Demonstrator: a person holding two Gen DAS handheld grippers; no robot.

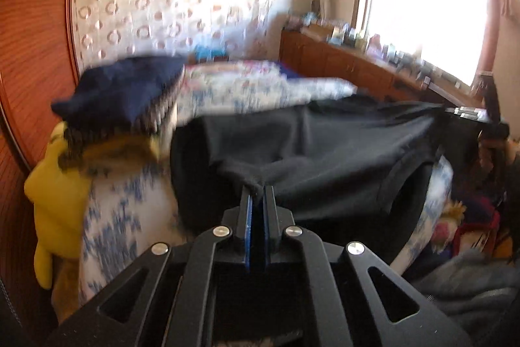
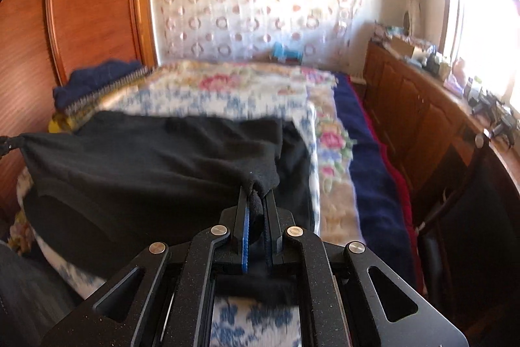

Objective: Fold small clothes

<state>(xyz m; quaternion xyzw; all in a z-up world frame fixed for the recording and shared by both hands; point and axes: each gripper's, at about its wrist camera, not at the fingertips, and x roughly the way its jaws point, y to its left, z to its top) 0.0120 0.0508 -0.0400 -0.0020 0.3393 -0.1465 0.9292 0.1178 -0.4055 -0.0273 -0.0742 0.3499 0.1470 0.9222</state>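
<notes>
While the left gripper [image 1: 258, 189] pinches one corner of the black garment [image 1: 325, 145], the right gripper [image 2: 256, 195] clamps another, holding it stretched above the floral bedspread [image 2: 227, 93]

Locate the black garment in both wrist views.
The black garment stretches across both views' middle above the floral bed cover, pinched between the left hand-held gripper and right hand-held gripper.

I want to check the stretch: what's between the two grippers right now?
The black fabric garment spans from the left gripper to the right gripper, both clamped on it. Both wrist views show it.
</notes>
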